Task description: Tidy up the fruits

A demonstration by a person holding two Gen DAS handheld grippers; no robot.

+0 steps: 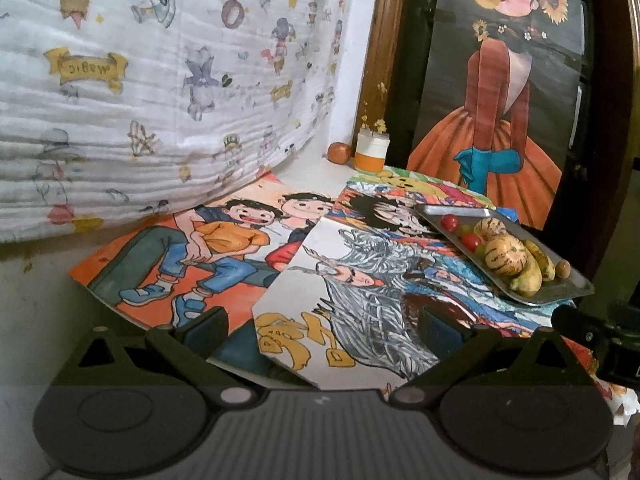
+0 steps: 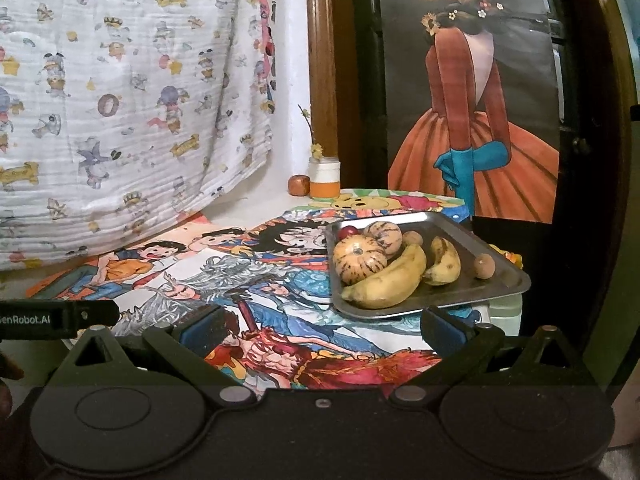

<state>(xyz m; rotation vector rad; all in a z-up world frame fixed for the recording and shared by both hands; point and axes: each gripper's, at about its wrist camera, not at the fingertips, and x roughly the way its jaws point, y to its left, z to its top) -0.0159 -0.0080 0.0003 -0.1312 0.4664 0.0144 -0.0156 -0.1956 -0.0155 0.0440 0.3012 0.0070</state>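
A metal tray (image 2: 496, 252) (image 1: 560, 288) rests on the drawings at the right. It holds two striped yellow melons (image 2: 360, 260) (image 1: 504, 258), two bananas (image 2: 390, 280) (image 1: 540, 258), a small brown round fruit (image 2: 484, 266) (image 1: 564, 269) and red cherry tomatoes (image 1: 450, 222) (image 2: 348, 232). My right gripper (image 2: 324, 330) is open just short of the tray's near edge, with nothing between its fingers. Over the drawings left of the tray, my left gripper (image 1: 324, 330) is likewise open and holds nothing.
Colourful drawings (image 1: 224, 248) cover the table. A white-and-orange jar (image 2: 325, 178) with a twig and a red-brown round object (image 2: 299, 185) stand at the back by the wall. A printed cloth (image 1: 160, 80) hangs at the left; a large painted poster (image 2: 472, 120) stands behind the tray.
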